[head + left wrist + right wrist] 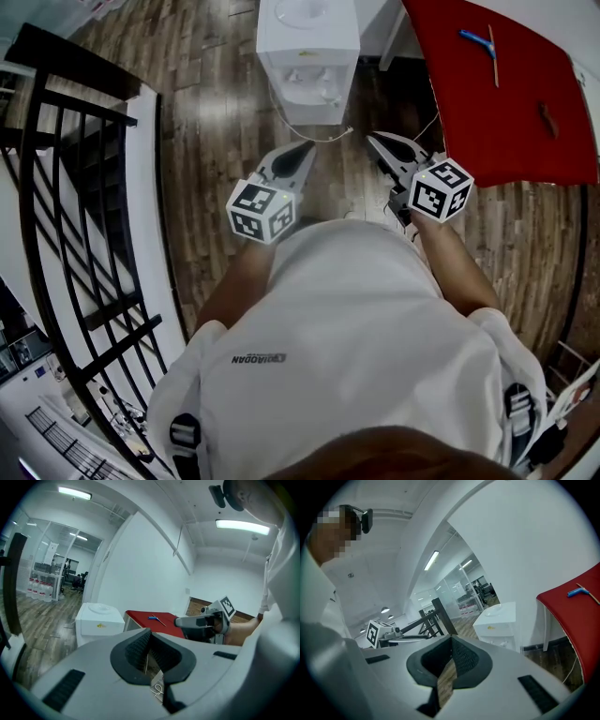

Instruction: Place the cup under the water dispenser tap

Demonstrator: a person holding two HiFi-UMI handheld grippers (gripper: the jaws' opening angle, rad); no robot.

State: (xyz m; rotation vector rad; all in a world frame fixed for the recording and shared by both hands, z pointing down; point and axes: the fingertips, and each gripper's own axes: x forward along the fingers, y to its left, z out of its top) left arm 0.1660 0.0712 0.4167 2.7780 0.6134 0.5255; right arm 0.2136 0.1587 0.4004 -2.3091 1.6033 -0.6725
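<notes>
Dark wooden flooring (pixel 216 141) runs up to the squat white plastic water dispenser (pixel 307 56). The person's left gripper (pixel 307 147) and right gripper (pixel 374 140) both point toward it, jaws together on nothing. No cup shows in any view; gripping one would need parted jaws first.

White water dispenser (pixel 307 56); red table (pixel 487 112); blue item (pixel 476 39); dark brown wood floor (pixel 211 150); black railing (pixel 66 52).

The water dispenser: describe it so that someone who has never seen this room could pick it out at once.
Find the red table at the head view's upper right. Just left of it, on the wooden floor, stands the water dispenser. It alone is a white box-shaped unit with a round recess in its top.
</notes>
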